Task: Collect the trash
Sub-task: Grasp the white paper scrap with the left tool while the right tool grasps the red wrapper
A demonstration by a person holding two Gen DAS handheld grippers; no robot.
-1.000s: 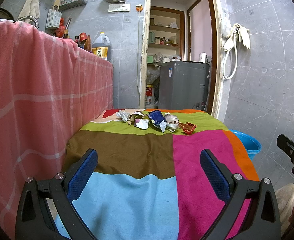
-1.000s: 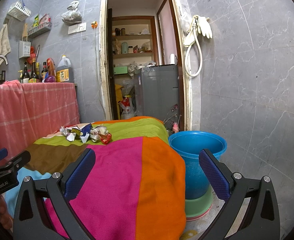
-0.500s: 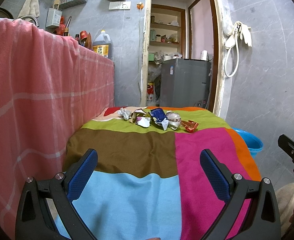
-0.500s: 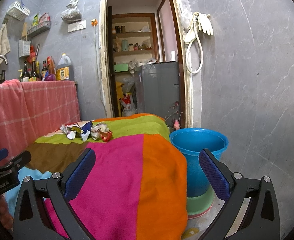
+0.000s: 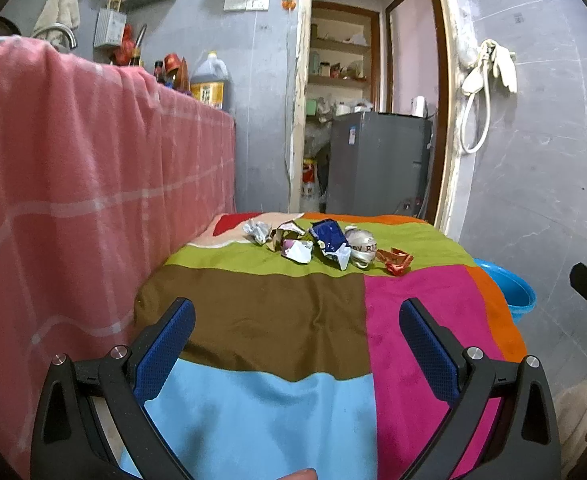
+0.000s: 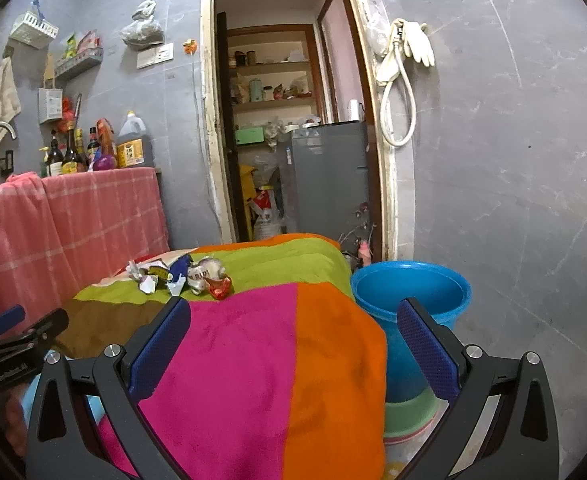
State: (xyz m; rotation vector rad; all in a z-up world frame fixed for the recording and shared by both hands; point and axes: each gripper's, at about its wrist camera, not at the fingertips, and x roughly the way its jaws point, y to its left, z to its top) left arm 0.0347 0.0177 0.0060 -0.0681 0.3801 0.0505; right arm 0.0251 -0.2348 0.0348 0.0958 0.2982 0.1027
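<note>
a: start close in. what are the claws doing?

b: the left claw hangs over the near end of the tabletop, above the brown and light-blue patches of its cloth, with its jaws wide apart and nothing between them. the right claw is spread just as wide and just as empty, over the pink and orange patches at the tabletop's right edge.

a: and the trash?

b: a row of crumpled wrappers on the green stripe at the far end, running left to right across the tabletop: a silver scrap, a blue packet, a whitish ball, and a red wrapper at the right end. all of it lies well ahead of both claws, none touched.

a: which claw is better placed?

b: from the left wrist view the row sits almost dead ahead, slightly right of centre, so i'd judge a straight reach forward takes it to the middle pieces. for the right claw the row lies ahead and to its left, red wrapper nearest.

a: where does it all go?

b: probably the blue basin on the floor just beside the tabletop's right edge, close to the right claw.
</note>
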